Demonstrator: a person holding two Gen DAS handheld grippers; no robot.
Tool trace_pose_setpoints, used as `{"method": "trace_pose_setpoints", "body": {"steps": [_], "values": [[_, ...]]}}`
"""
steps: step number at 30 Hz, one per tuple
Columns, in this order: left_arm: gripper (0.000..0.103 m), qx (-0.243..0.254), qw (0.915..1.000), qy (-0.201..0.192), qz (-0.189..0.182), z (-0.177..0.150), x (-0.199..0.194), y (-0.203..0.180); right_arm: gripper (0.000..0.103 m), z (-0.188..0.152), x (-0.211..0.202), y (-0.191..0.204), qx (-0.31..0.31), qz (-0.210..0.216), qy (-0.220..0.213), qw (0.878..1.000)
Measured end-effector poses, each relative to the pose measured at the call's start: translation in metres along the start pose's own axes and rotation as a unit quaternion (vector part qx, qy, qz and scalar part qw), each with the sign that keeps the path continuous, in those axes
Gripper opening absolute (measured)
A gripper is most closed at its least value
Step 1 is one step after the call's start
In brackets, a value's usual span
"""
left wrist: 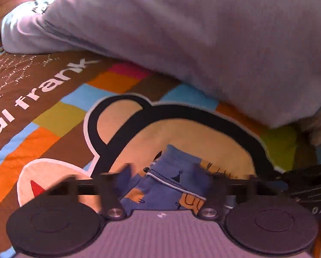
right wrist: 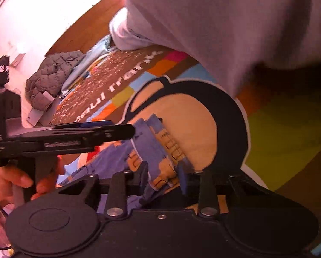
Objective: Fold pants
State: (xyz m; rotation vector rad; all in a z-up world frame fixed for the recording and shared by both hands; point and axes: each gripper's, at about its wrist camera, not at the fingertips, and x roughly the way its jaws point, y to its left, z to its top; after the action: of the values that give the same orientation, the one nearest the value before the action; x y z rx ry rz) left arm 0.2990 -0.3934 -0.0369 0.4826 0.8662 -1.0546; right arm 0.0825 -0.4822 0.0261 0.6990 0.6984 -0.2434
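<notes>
The pants [left wrist: 169, 182] are small, blue with tan patches and a white zip, bunched over the monkey-print blanket [left wrist: 59, 118]. My left gripper [left wrist: 164, 182] is shut on a fold of the pants, which fills the space between its black fingers. My right gripper [right wrist: 163, 176] is shut on another bunched edge of the pants [right wrist: 152, 150]. The left gripper also shows from the side in the right wrist view [right wrist: 130, 131], its tip on the same cloth, held by a hand [right wrist: 16, 182]. Most of the pants is hidden behind the gripper bodies.
A large lavender garment or pillow [left wrist: 203, 32] lies across the far side of the blanket [right wrist: 289, 129]. A grey quilted jacket [right wrist: 51, 77] and light blue cloth [right wrist: 85, 64] lie at the blanket's far left edge, by brown wooden floor [right wrist: 89, 30].
</notes>
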Motion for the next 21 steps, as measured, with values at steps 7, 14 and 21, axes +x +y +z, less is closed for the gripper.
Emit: {"method": "trace_pose_setpoints", "body": {"steps": [7, 14, 21], "values": [[0.005, -0.025, 0.9994, -0.023, 0.004, 0.002, -0.011, 0.001, 0.009, -0.001, -0.001, -0.002, 0.012, -0.001, -0.003, 1.0], [0.005, -0.017, 0.9988, -0.038, 0.026, 0.019, -0.008, -0.009, 0.008, -0.001, -0.013, -0.001, 0.011, 0.0, -0.054, 0.998], [0.043, -0.066, 0.9938, -0.063, 0.064, 0.009, -0.015, -0.005, 0.011, 0.003, 0.001, -0.007, 0.026, -0.025, -0.016, 0.999]]}}
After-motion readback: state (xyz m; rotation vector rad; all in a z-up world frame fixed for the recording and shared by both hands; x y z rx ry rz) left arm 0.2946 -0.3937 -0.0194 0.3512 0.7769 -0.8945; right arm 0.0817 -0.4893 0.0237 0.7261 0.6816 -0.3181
